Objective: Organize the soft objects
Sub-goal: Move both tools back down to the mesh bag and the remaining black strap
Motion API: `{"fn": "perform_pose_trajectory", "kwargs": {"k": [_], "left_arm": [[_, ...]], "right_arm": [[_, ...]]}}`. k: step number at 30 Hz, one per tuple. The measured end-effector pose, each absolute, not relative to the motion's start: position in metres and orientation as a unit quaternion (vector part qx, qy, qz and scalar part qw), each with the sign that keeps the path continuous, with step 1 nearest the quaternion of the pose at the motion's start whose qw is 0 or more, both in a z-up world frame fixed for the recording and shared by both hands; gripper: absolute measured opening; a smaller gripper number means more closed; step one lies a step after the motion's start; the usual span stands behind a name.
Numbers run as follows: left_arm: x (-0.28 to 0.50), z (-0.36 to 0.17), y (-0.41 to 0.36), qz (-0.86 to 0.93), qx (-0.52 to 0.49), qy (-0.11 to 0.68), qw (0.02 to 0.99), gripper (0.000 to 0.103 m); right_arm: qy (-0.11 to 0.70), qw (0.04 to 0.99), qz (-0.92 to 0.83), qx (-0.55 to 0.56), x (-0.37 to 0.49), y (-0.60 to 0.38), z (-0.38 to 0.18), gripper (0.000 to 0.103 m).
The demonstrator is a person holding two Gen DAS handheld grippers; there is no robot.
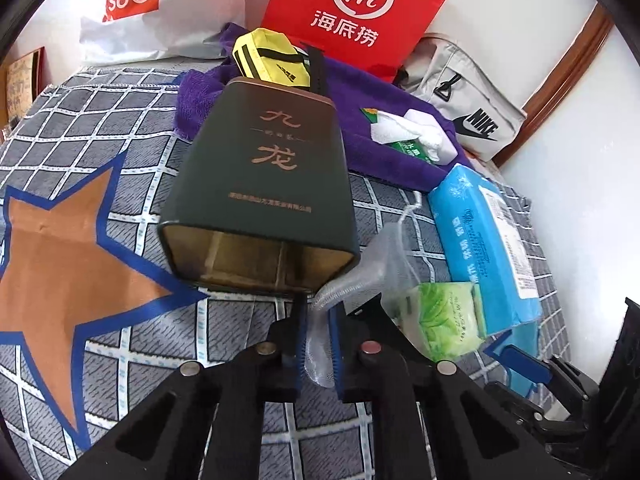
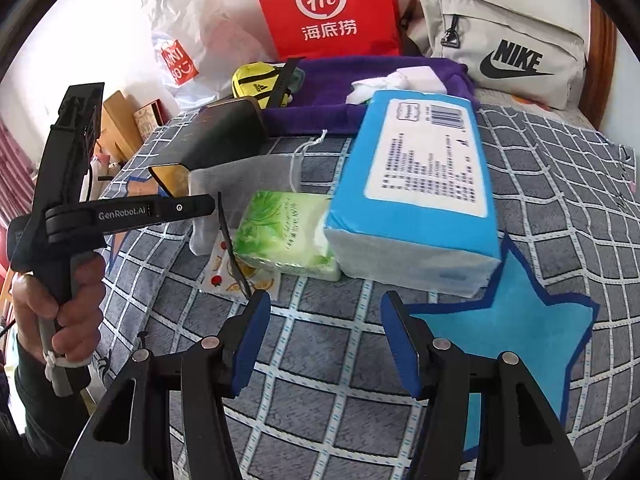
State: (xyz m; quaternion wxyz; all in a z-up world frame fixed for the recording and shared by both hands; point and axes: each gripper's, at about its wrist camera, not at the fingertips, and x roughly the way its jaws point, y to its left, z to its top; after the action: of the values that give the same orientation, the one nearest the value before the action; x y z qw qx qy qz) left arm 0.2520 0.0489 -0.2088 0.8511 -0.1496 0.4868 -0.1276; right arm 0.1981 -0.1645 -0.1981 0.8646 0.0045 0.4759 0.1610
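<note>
Left gripper [image 1: 318, 344]: pinching the mesh pouch [image 1: 360, 276] edge.
Right gripper [image 2: 324, 340]: spread, empty.
Mesh pouch: just beside the dark tin [image 1: 260, 184], touching the green tissue pack [image 1: 444, 320].
Risk: thin mesh may slip; its drawstring may snag.

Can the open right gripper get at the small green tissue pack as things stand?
Probably yes. The right gripper stands open and empty, with bare checked bedspread between it and the small green tissue pack. The large blue tissue pack leans on the green pack's right side, crowding it.
</note>
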Motion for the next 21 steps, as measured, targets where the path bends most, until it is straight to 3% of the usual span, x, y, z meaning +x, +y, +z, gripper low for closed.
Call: {"fn": "perform_pose_trajectory", "kwargs": {"k": [10,14,18,19,20,21], "left_arm": [[0.223,-0.200,0.071,-0.123,-0.153,0.484,0.853,0.009],[0.217,-0.205,0.076,-0.130,-0.165,0.486,0.848,0.009],[0.212,-0.209,0.080,-0.129,-0.169,0.490,0.845,0.009],[0.211,-0.210,0.082,-0.127,-0.171,0.490,0.845,0.009],[0.210,-0.210,0.084,-0.126,-0.173,0.490,0.845,0.009],[0.209,-0.210,0.086,-0.126,-0.176,0.490,0.845,0.009]], "right_arm": [[0.465,0.858,0.216,-0.007,0.197,-0.121,-0.201,0.057],[0.477,0.847,0.235,-0.011,0.204,-0.105,-0.214,0.048],[0.471,0.851,0.226,-0.056,0.205,-0.087,-0.223,0.048],[0.468,0.852,0.225,-0.070,0.204,-0.083,-0.224,0.045],[0.463,0.853,0.225,-0.084,0.202,-0.079,-0.224,0.035],[0.461,0.853,0.226,-0.095,0.199,-0.077,-0.225,0.035]]}}
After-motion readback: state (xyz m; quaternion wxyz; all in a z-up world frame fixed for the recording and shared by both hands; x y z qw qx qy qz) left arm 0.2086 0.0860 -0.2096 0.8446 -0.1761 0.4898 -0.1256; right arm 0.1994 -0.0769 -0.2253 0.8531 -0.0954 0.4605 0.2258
